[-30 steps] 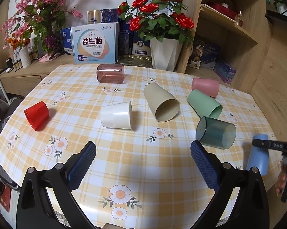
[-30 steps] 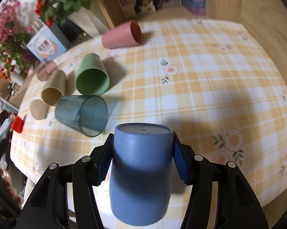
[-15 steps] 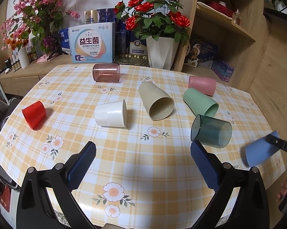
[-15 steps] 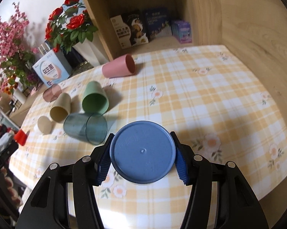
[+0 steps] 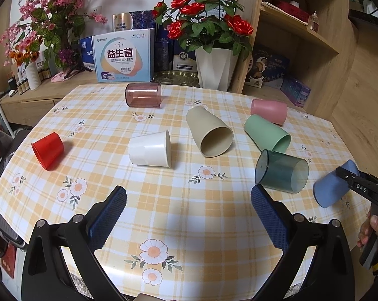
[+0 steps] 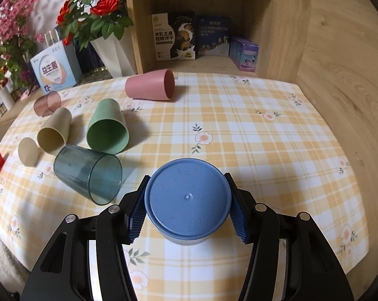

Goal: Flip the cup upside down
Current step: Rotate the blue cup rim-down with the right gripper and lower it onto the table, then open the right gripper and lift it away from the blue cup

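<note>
My right gripper [image 6: 187,208] is shut on a blue cup [image 6: 187,197], its flat base facing the camera. In the left wrist view the blue cup [image 5: 332,188] hangs tilted above the table's right edge, held by the right gripper [image 5: 352,183]. My left gripper [image 5: 189,215] is open and empty above the near side of the table.
Several cups lie on their sides on the checked tablecloth [image 5: 163,200]: teal clear [image 5: 280,171], green [image 5: 266,133], pink [image 5: 269,110], beige [image 5: 210,131], white [image 5: 150,149], red [image 5: 47,150], brown clear [image 5: 143,95]. A rose vase [image 5: 215,67], boxes and wooden shelves stand behind.
The right gripper has lifted and tipped the blue cup over, so its base now faces the camera. The left gripper has drawn back slightly and stays open.
</note>
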